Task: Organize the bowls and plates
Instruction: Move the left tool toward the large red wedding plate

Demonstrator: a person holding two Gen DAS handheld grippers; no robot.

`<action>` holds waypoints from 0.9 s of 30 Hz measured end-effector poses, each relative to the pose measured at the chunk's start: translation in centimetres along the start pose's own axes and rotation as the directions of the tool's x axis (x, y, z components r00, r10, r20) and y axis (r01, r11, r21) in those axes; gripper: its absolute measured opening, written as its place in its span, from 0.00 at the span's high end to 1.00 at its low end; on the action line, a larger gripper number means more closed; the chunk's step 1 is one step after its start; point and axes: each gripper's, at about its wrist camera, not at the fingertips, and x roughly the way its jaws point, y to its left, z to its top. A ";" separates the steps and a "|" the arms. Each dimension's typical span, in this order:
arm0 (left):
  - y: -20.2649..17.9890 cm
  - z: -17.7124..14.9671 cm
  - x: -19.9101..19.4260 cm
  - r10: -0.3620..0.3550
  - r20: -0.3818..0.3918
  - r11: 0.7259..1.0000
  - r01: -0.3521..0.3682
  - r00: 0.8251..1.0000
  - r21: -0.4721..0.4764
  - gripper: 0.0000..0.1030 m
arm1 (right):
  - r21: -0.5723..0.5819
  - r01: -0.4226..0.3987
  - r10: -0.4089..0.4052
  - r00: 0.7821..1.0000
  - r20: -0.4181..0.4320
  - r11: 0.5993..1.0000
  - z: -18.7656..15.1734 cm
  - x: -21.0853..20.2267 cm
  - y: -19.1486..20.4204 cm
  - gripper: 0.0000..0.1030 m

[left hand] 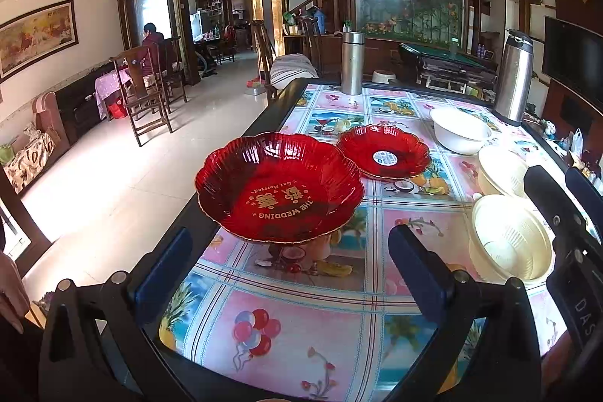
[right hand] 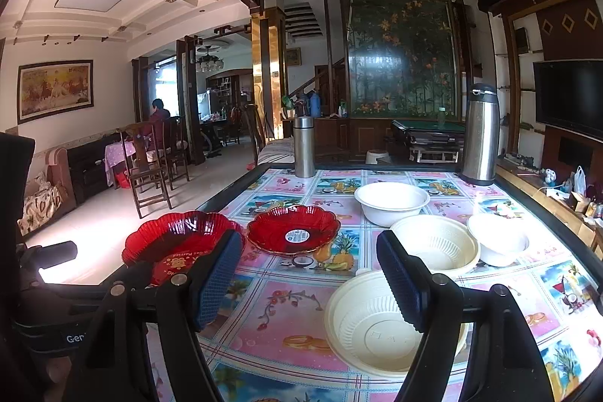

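Observation:
Two red scalloped plates sit on the table's left side: a near one with gold lettering (left hand: 280, 189) (right hand: 177, 243) and a farther one with a sticker (left hand: 384, 151) (right hand: 294, 229). To the right stand a near cream bowl (left hand: 510, 242) (right hand: 377, 324), a second cream bowl (left hand: 501, 168) (right hand: 437, 243), a white bowl (left hand: 459, 130) (right hand: 392, 202) and a small white bowl (right hand: 499, 238). My left gripper (left hand: 288, 270) is open and empty just short of the lettered plate. My right gripper (right hand: 309, 283) is open and empty, above the table beside the near cream bowl.
The table (right hand: 294, 311) has a colourful fruit-print cloth and a dark rim. A steel flask (left hand: 352, 63) (right hand: 304, 146) and a tall steel thermos (left hand: 514, 78) (right hand: 480, 134) stand at the far edge. Wooden chairs (left hand: 145, 93) stand on the floor at left. A TV cabinet (right hand: 565, 100) lines the right wall.

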 end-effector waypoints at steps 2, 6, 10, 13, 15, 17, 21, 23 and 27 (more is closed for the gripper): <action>-0.2 0.0 0.1 -0.006 -0.002 1.000 0.006 1.000 0.005 0.00 | 0.006 0.005 -0.005 1.000 -0.003 1.000 0.0 0.1 -0.4 0.26; -0.7 -0.1 0.5 -0.010 -0.015 1.000 0.010 1.000 0.020 0.00 | 0.024 0.012 -0.012 1.000 -0.006 1.000 0.0 0.0 -1.1 0.26; -1.1 0.0 0.6 -0.010 -0.024 1.000 0.010 1.000 0.020 0.00 | 0.042 0.017 -0.017 1.000 -0.001 0.999 0.2 0.1 -1.7 0.26; -1.3 0.2 0.3 0.000 -0.009 1.000 0.000 1.000 0.023 0.00 | 0.052 0.015 -0.015 1.000 0.006 0.999 0.3 -0.2 -1.9 0.26; -1.5 0.4 0.0 -0.007 0.000 1.000 0.007 1.000 0.022 0.00 | 0.057 0.012 -0.012 1.000 0.007 0.998 0.3 -0.2 -2.0 0.26; -1.6 0.6 -0.2 -0.013 0.000 1.000 0.013 1.000 0.015 0.00 | 0.058 0.010 -0.010 1.000 0.006 0.998 0.3 0.0 -2.2 0.26; -1.6 0.8 -0.6 -0.025 0.023 1.000 0.025 0.999 0.003 0.00 | 0.064 0.010 -0.011 1.000 0.007 0.998 0.3 0.1 -2.3 0.26; -1.6 0.6 -0.6 -0.032 0.051 0.999 0.033 0.998 -0.016 0.00 | 0.080 0.008 -0.009 1.000 0.010 0.997 0.3 0.0 -2.7 0.26; -2.6 0.8 1.1 -0.044 0.079 0.999 0.046 0.996 -0.021 0.00 | 0.085 0.026 -0.028 0.999 0.020 0.996 0.5 0.0 -3.3 0.26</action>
